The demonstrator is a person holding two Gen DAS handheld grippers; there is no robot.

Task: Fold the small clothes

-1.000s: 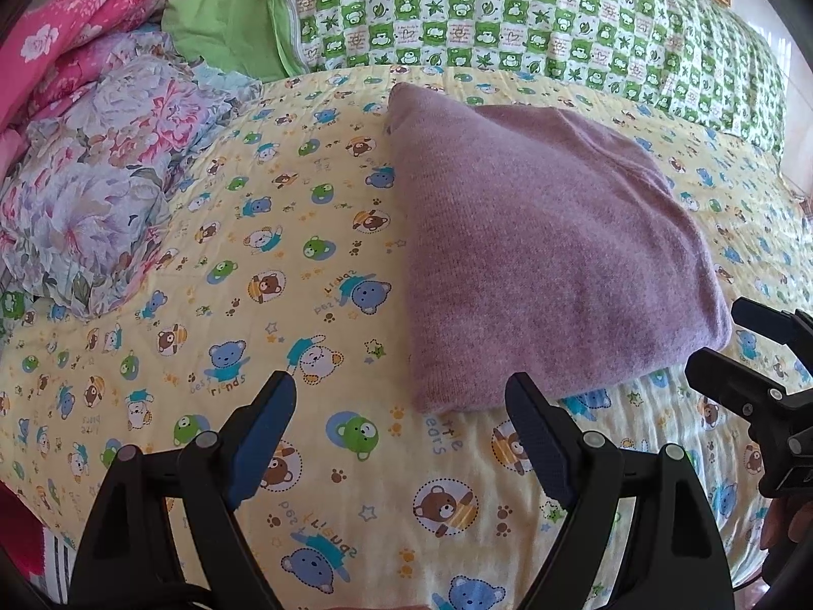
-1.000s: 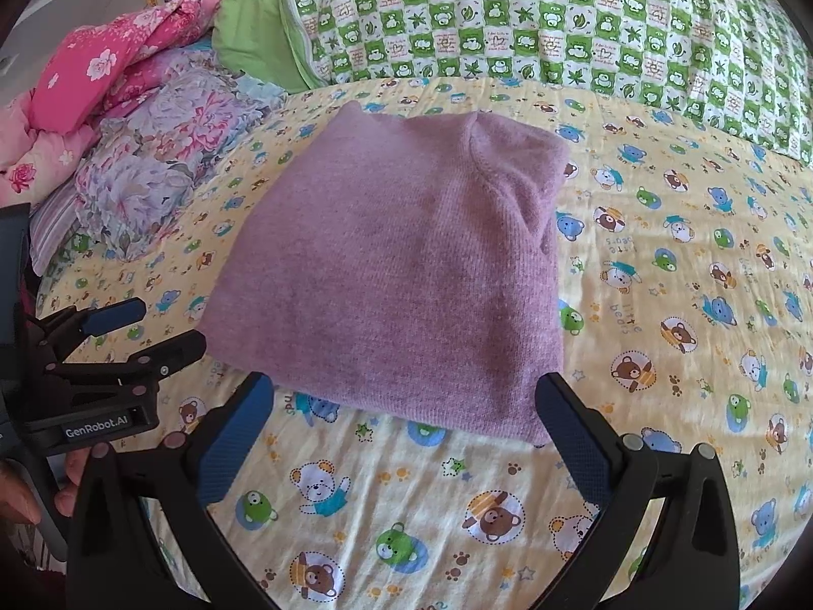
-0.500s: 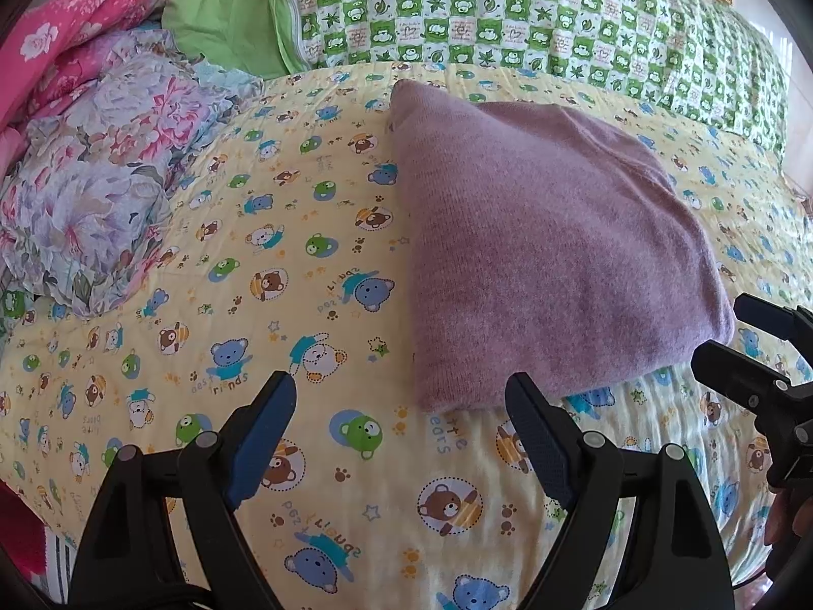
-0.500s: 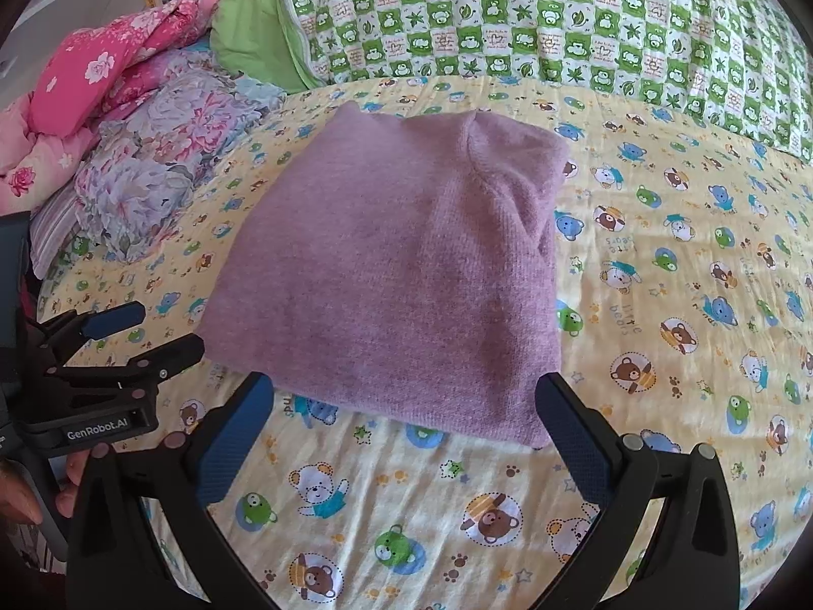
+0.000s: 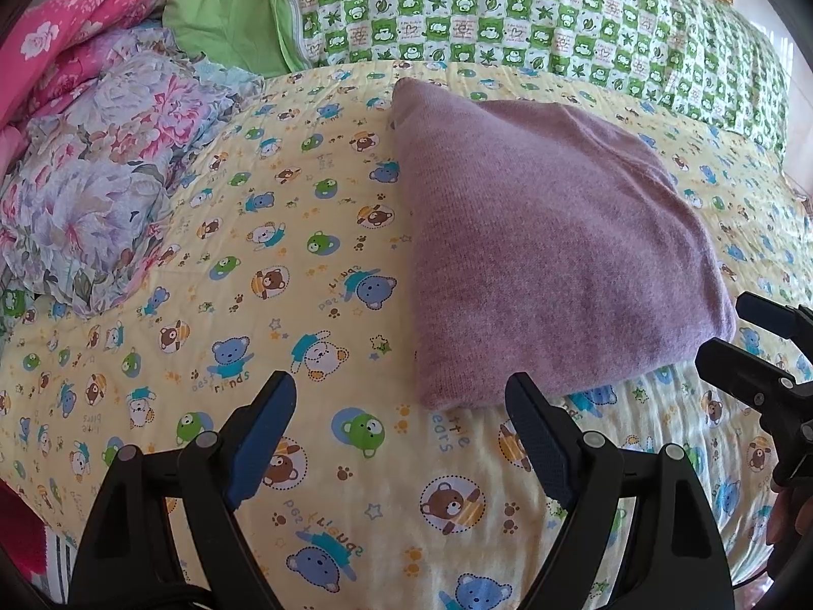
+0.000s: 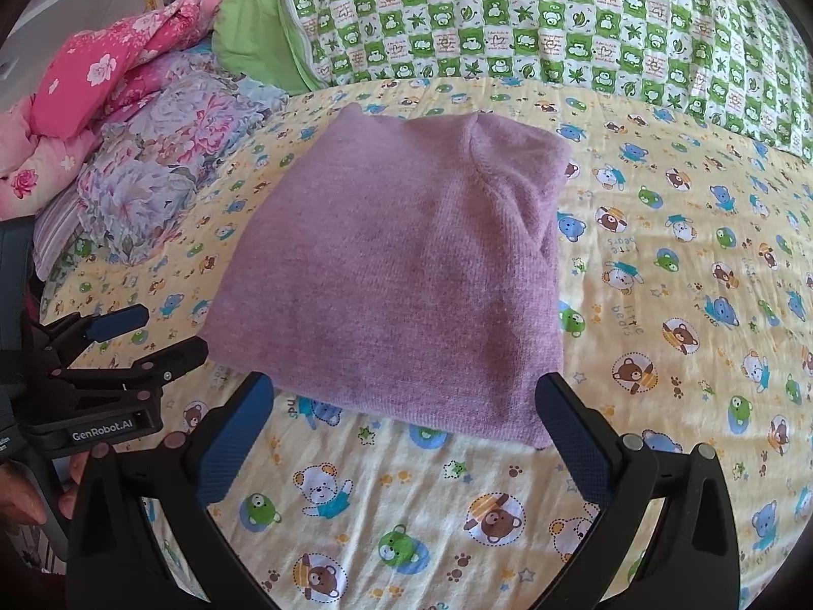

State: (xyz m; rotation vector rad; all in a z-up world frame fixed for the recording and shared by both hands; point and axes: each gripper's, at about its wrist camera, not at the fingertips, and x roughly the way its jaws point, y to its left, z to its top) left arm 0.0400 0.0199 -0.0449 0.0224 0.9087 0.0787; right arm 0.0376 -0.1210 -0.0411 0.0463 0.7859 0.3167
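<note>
Right now the purple knit sweater (image 6: 401,274) lies folded into a neat rectangle on the yellow bear-print bedsheet (image 6: 660,305), close to the near edge of the bed. Both grippers hover just short of that edge with nothing in them: the right gripper (image 6: 404,419) has its blue-padded fingers (image 6: 231,437) spread wide before the sweater's near hem, and the left gripper (image 5: 401,422) stands equally wide by its near left corner. Along the far edge runs a green checked pillow (image 6: 559,15), with floral quilts (image 6: 152,168) bundled at the far left corner.
</note>
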